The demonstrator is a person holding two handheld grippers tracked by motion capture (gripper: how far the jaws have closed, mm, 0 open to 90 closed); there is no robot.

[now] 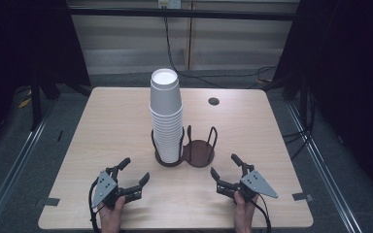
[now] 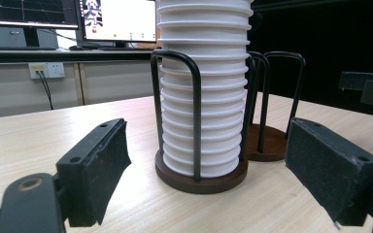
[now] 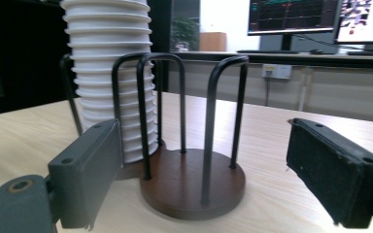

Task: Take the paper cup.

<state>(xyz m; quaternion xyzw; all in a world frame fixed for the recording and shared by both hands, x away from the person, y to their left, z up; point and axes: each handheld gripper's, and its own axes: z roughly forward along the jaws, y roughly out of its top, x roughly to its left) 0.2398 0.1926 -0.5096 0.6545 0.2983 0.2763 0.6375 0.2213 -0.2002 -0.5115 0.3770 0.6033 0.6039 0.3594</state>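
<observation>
You are working at a pale wooden table (image 1: 102, 126), and near its middle stands a dark two-ring cup holder (image 1: 197, 154) whose left bay carries a tall stack of white paper cups (image 1: 166, 116), upside down, rims banded one under another; the right bay (image 3: 184, 187) is a bare brown disc fenced by black wire hoops. The stack rises well above the hoops and looks light and easily tipped, so the step in hand, as I judge it, is to lift the top cup off without dragging the rest. Bring your left gripper (image 1: 132, 174) in level and square to the stack, well above the wire hoop (image 2: 187, 111) that crosses in front of it, and close gently on the smooth wall of the uppermost cup rather than on the ribbed rims below, or two cups may come away together. Your right gripper (image 1: 225, 166) sits just in front of the empty bay; use it to steady the lower cups or the base if the stack leans. Both claws stand apart with nothing between them: the left gripper view shows its pads (image 2: 97, 167) wide on either side of the stack, and the right gripper view shows its pads (image 3: 332, 170) spread around the empty bay.
</observation>
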